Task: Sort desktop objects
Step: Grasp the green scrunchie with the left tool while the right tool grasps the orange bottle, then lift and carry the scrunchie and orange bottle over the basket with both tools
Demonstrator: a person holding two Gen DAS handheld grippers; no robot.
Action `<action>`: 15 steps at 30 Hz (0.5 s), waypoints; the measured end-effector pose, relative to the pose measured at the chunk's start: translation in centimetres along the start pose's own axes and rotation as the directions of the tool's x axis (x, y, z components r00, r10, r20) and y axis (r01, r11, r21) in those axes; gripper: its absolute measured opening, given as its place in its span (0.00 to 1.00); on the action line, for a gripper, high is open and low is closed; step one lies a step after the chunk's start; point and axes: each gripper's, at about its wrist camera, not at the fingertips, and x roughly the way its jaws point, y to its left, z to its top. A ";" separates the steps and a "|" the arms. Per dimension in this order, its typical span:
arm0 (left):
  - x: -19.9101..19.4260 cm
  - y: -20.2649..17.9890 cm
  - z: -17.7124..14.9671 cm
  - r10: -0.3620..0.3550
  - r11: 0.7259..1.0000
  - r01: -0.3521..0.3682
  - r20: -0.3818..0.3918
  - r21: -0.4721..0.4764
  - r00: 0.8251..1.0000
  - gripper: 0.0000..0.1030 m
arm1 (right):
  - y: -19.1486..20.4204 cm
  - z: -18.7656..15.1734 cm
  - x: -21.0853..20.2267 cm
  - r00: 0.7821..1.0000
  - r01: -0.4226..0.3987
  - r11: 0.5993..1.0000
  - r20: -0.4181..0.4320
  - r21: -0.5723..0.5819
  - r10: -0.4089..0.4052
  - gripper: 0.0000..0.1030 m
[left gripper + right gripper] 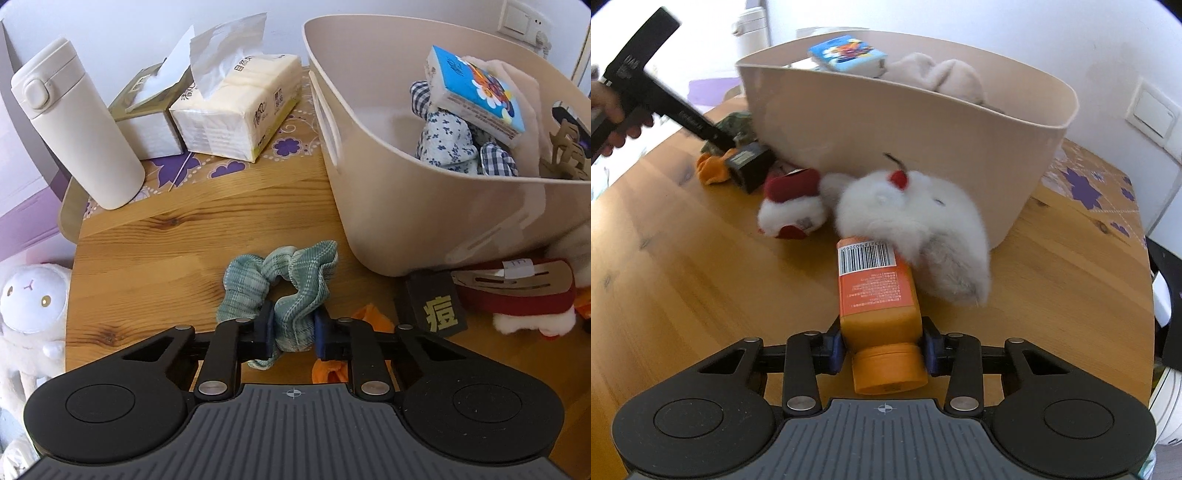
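Scrunchie [282, 288], green plaid, lies on the wooden table [155, 266] just in front of the beige bin [369, 177]; the left gripper [294, 328] has pinched one fold of it tight. In front of the bin's other side, the right gripper [882, 347] clamps the orange bottle [877, 295], which touches a white fluffy toy [923, 225].

Black tongs [293, 328], blue pads [322, 332] (silver rivets), ribbed grey housing.
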 end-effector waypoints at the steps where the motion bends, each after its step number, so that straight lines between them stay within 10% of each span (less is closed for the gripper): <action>1: -0.1 0.0 0.0 -0.002 1.000 0.002 0.000 -0.002 1.000 0.18 | 0.2 -0.1 -0.1 1.000 -0.005 1.000 -0.002 -0.003 0.005 0.37; 15: -1.9 0.4 -2.5 -0.022 1.000 0.022 -0.005 -0.011 1.000 0.14 | 1.8 -1.7 -2.3 1.000 0.007 1.000 -0.001 0.022 -0.007 0.37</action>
